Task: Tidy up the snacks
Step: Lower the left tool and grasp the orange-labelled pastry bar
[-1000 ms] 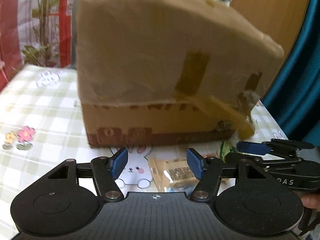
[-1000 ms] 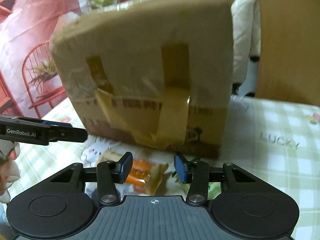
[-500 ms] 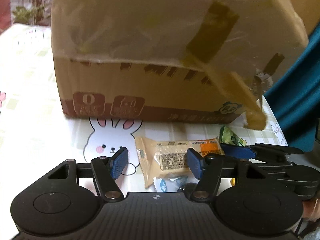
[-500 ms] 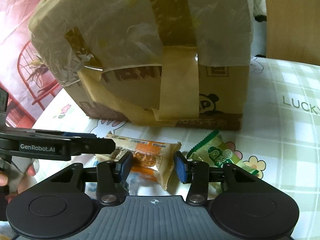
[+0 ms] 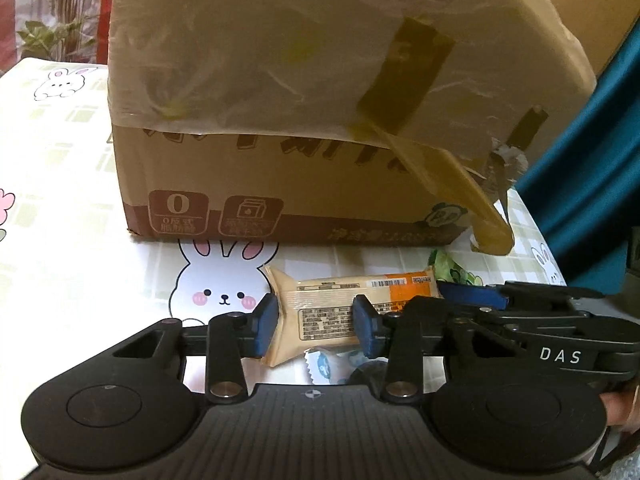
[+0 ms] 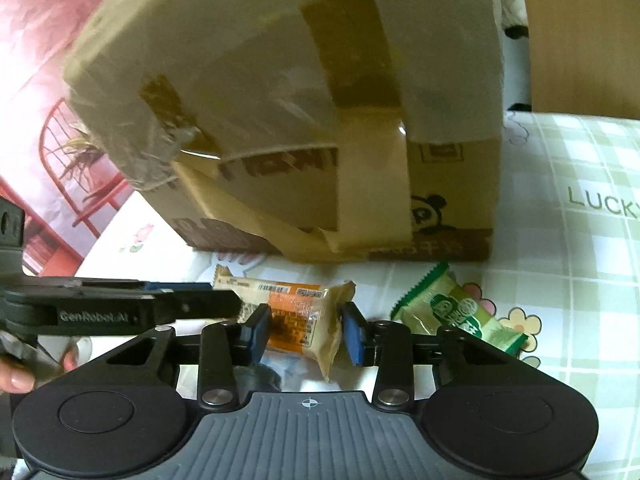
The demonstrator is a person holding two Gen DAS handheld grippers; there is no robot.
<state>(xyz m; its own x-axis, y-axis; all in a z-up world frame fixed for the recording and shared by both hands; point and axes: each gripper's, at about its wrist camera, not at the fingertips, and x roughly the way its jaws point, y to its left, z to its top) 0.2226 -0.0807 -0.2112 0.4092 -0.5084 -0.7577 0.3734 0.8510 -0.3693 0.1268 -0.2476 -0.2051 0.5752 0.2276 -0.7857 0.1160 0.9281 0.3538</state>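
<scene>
Both your left gripper (image 5: 316, 330) and right gripper (image 6: 306, 334) straddle the orange snack packet (image 5: 344, 314) before the cardboard box (image 5: 320, 120), jaws open. Closing both could tear it, or the slick wrapper slips.

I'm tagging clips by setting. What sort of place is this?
Most likely a home, perhaps a dining table: a checked tablecloth printed with bunnies, a reused taped cardboard box, and a beige-and-orange snack packet lying in front of it.

I see a tablecloth (image 5: 72, 208) with a bunny print (image 5: 220, 284), a teal curtain (image 5: 592, 184) to one side, and a red chair (image 6: 80, 184) behind.
</scene>
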